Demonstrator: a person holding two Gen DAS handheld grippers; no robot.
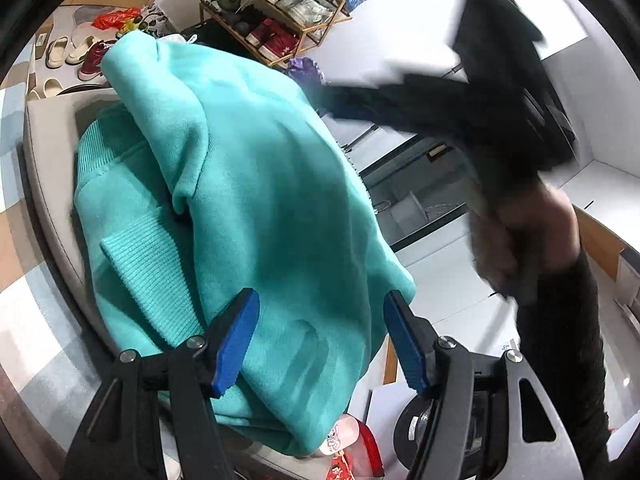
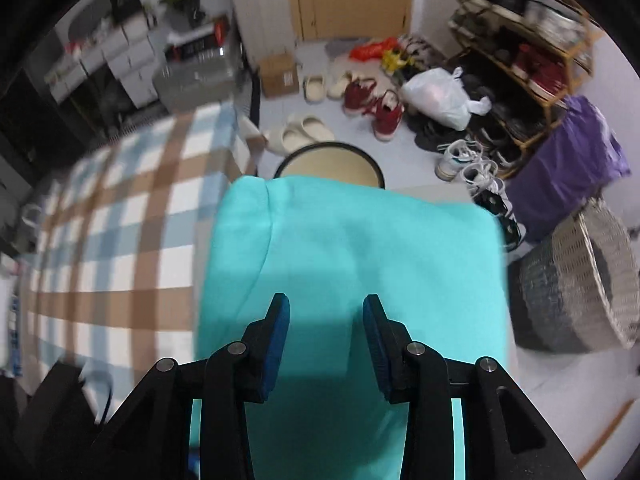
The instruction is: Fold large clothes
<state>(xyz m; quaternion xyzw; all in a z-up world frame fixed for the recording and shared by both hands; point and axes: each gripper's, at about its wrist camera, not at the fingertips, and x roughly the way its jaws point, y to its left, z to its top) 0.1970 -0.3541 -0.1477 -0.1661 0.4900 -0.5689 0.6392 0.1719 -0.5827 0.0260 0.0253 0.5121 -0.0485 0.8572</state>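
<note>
A teal sweatshirt [image 1: 256, 184] lies folded in a thick bundle on a beige seat [image 1: 48, 148], with a ribbed cuff [image 1: 148, 264] showing on its left side. My left gripper [image 1: 320, 336] hovers at the bundle's near edge. Its blue pads [image 1: 236, 336] stand apart and the cloth between them shows no pinch. In the right wrist view the same sweatshirt [image 2: 360, 248] fills the middle. My right gripper [image 2: 326, 322] hangs above it with its jaws apart and nothing in them. That gripper [image 1: 400, 104] and the hand [image 1: 520, 240] holding it are a dark blur at the upper right of the left wrist view.
A plaid rug [image 2: 120, 232] covers the floor at the left. Beyond the sweatshirt is a round black-rimmed stool [image 2: 328, 152], then several shoes [image 2: 372, 108] and a white plastic bag [image 2: 440, 96]. A shoe rack [image 2: 532, 52], a purple bag [image 2: 568, 176] and a wicker basket [image 2: 580, 280] line the right.
</note>
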